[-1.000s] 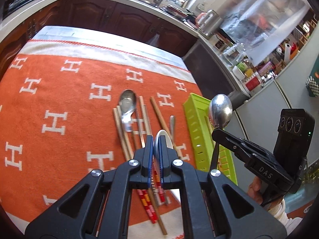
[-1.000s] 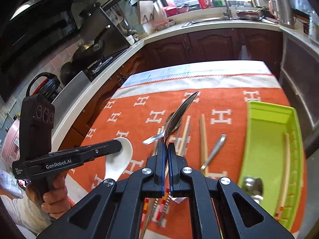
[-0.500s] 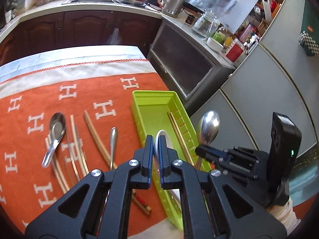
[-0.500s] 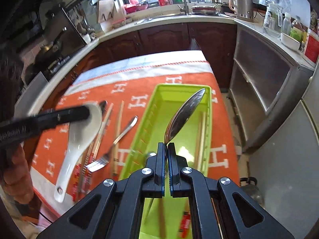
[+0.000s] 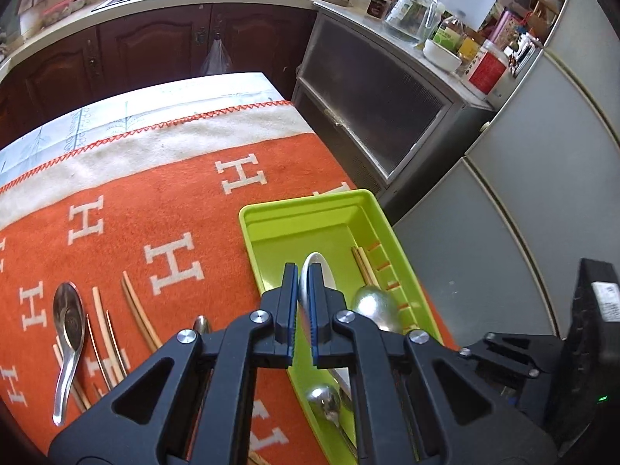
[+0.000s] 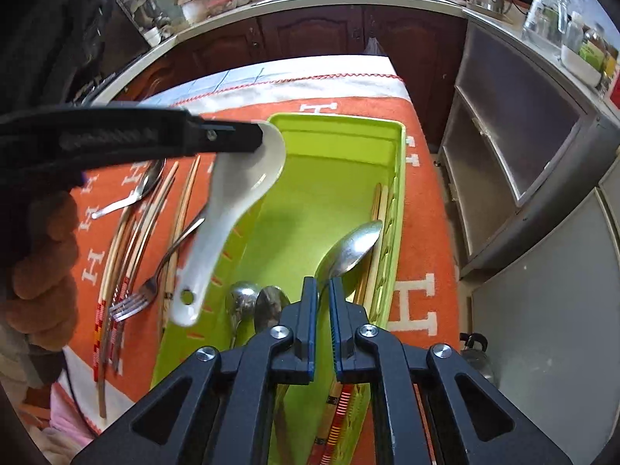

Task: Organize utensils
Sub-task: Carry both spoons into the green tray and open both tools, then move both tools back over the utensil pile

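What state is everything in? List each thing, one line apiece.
left tool: shut on the white spoon, which is held in the air.
right tool: jaws opening, with the steel spoon between them.
green tray: partly filled.
fork: lying on the orange cloth.

I see a lime-green tray (image 6: 399, 178) on an orange blanket (image 5: 155, 201) patterned with white H letters and a cream border stitched in red. Over the tray's left wall hangs a white ceramic spoon (image 6: 232, 209); inside it lie silver metal spoons (image 6: 348, 252).
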`<state>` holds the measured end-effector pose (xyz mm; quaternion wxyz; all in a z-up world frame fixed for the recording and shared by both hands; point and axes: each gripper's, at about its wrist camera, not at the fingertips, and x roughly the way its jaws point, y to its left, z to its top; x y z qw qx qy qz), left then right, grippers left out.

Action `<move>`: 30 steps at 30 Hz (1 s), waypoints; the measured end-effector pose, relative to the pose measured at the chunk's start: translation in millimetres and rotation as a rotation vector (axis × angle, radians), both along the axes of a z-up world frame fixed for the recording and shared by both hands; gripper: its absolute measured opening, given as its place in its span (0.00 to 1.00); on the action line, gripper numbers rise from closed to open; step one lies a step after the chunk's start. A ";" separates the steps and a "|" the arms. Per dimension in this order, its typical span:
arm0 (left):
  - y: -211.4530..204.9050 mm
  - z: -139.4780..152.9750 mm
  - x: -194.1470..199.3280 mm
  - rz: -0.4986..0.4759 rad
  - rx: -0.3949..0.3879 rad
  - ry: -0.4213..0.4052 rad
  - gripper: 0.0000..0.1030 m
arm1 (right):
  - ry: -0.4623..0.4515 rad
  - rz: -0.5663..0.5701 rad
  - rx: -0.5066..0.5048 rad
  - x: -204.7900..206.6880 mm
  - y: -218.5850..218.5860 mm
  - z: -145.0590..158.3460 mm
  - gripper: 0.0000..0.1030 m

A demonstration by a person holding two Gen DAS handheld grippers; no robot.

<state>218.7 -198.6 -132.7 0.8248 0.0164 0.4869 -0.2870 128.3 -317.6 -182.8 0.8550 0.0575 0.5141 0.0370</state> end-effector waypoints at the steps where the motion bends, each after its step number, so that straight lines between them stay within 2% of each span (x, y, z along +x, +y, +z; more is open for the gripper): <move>1: -3.8 -3.3 2.5 -0.005 0.015 -0.012 0.03 | -0.013 -0.010 0.021 0.7 -2.2 2.0 0.12; 3: -10.5 -9.0 6.3 -0.020 0.040 -0.030 0.03 | -0.029 -0.028 0.039 3.4 -5.5 5.0 0.16; 8: -23.5 -27.7 14.6 -0.043 0.120 -0.040 0.03 | -0.044 -0.052 0.100 1.8 -7.8 13.3 0.16; 15: -17.4 -22.1 12.7 -0.044 0.116 -0.036 0.03 | -0.047 -0.052 0.121 -6.2 0.0 17.2 0.16; 21: 10.4 4.1 -5.5 -0.006 0.075 -0.030 0.03 | -0.062 -0.047 0.132 -17.2 7.5 24.1 0.16; 30: 77.1 13.5 -60.2 0.070 0.068 0.030 0.03 | -0.037 -0.040 0.156 -28.8 31.1 23.7 0.16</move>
